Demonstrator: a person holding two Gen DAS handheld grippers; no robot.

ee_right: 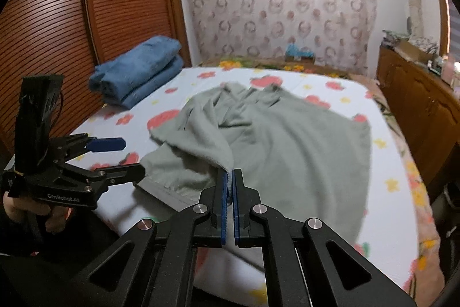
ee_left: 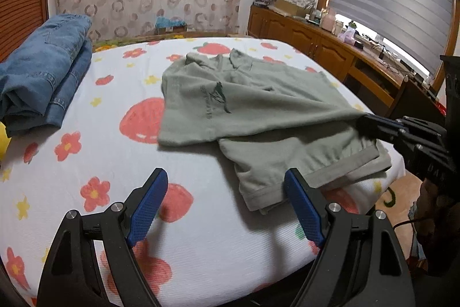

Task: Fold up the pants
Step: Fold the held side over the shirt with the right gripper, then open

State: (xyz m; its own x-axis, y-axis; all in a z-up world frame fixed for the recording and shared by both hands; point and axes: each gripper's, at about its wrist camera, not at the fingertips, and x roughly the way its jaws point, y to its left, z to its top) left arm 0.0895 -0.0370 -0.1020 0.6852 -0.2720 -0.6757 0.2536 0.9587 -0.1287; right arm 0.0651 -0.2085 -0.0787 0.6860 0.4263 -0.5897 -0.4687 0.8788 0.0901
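Grey-green pants (ee_left: 258, 108) (ee_right: 287, 140) lie spread on a bed with a white sheet printed with strawberries and flowers (ee_left: 115, 163). My right gripper (ee_right: 229, 177) is shut on the near edge of one leg and holds that fold lifted off the cloth below. From the left wrist camera the same gripper (ee_left: 362, 121) reaches in from the right, pinching the fabric. My left gripper (ee_left: 227, 183) hovers open over the sheet near the front edge; its right pad (ee_left: 299, 200) sits at the pants' hem, nothing between the fingers. The right wrist camera shows it (ee_right: 135, 157) open at the left.
Folded blue jeans (ee_left: 43, 71) (ee_right: 138, 74) are stacked at the far left of the bed. A slatted wooden door (ee_right: 86, 19) stands behind them. A wooden sideboard (ee_left: 316, 45) with clutter runs along the right wall. A person's hand (ee_right: 26, 209) holds the left gripper.
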